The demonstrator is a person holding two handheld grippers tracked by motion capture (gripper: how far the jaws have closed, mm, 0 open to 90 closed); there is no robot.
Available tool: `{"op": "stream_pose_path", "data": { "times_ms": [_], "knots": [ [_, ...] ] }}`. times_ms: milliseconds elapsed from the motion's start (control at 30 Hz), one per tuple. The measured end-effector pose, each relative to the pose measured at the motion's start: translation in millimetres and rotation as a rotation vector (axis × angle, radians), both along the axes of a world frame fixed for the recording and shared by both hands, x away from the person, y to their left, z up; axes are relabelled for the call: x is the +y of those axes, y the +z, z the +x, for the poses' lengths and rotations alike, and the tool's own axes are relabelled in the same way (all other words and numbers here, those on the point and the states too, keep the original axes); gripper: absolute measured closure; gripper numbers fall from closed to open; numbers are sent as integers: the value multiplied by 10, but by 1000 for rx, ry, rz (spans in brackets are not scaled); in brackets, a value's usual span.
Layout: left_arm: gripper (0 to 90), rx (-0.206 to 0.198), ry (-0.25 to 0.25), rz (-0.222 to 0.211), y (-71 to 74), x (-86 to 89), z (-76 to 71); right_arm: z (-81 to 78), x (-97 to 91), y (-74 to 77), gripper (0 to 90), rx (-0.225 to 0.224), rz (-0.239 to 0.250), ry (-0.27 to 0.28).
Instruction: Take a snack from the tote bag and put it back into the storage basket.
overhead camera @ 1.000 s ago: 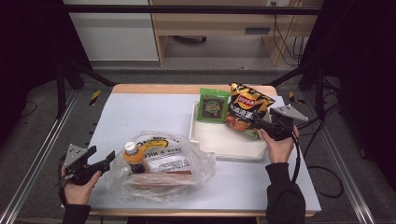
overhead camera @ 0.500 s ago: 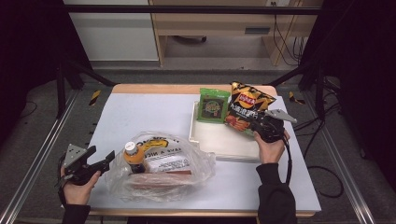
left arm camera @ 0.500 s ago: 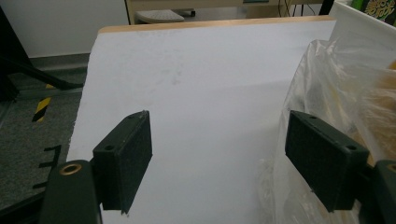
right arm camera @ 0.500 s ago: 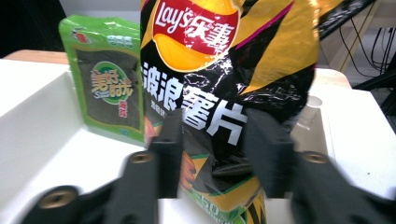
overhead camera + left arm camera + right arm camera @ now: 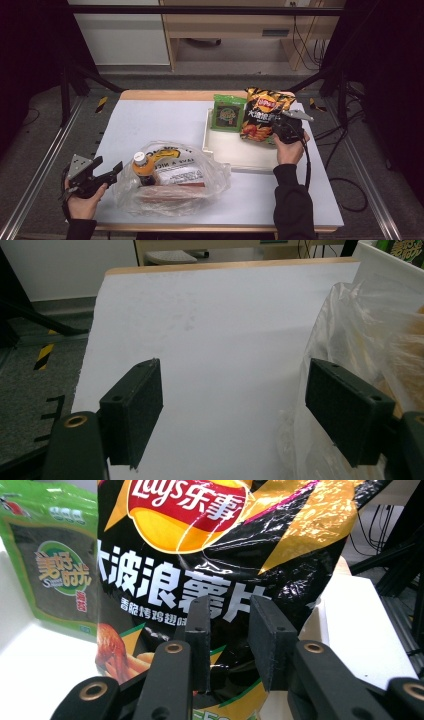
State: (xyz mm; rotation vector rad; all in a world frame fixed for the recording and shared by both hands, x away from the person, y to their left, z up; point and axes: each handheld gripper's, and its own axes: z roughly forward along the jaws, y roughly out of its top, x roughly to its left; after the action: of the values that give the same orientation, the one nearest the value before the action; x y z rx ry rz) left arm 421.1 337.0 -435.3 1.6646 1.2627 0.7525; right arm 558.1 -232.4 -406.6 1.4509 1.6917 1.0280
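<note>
Right gripper (image 5: 227, 645) jaws have just been closing, pinching the glossy black-and-orange crisp packet (image 5: 263, 115), which stands in the white tray (image 5: 235, 152) beside the green snack pouch (image 5: 229, 113). Left gripper (image 5: 245, 415) gapes beside the clear plastic bag (image 5: 200, 172) on the counter (image 5: 155, 120).

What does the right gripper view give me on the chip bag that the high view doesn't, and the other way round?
Right gripper view: the black jaws stand close either side of a fold low on the black-and-orange crisp bag; they have just been closing, though actual pinching is unclear. High view: the left gripper open beside the clear plastic bag of groceries, with its orange-capped bottle. Both: the crisp bag, the green snack pouch beside it, and the white tray they stand in.
</note>
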Motion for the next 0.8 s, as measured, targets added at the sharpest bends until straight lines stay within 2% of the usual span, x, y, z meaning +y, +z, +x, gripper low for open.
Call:
{"op": "stream_pose_path", "data": {
  "times_ms": [67, 267, 300, 400, 433, 533, 567, 600, 633, 667, 800],
  "knots": [
    [222, 0, -2, -5, 3, -1, -3, -19, -15, 24, 674, -21, 8, 4],
    [222, -9, -3, -4, 27, 0, -13, -139, -37, 80, 637, -43, 29, 26],
    [222, -11, -1, -5, 32, 2, -15, -201, -39, 103, 614, -48, 44, 43],
    [222, -15, -1, -11, 50, 6, -25, -270, -37, 125, 578, -55, 46, 68],
    [222, -19, -1, -8, 59, 11, -27, -351, -32, 152, 553, -56, 62, 86],
    [222, -27, -1, -16, 86, 9, -43, -430, -20, 185, 518, -58, 56, 113],
    [222, -33, -5, -16, 110, 11, -54, -523, -3, 212, 493, -78, 67, 143],
    [222, -38, -8, -18, 123, 9, -60, -559, 4, 221, 484, -79, 72, 154],
    [223, -38, -8, -18, 123, 9, -60, -559, 4, 221, 484, -79, 72, 154],
    [223, -41, -10, -21, 141, 7, -67, -657, 26, 231, 451, -90, 78, 185],
    [224, -48, -13, -23, 168, 0, -78, -772, 55, 218, 416, -97, 87, 220]
  ]
}}
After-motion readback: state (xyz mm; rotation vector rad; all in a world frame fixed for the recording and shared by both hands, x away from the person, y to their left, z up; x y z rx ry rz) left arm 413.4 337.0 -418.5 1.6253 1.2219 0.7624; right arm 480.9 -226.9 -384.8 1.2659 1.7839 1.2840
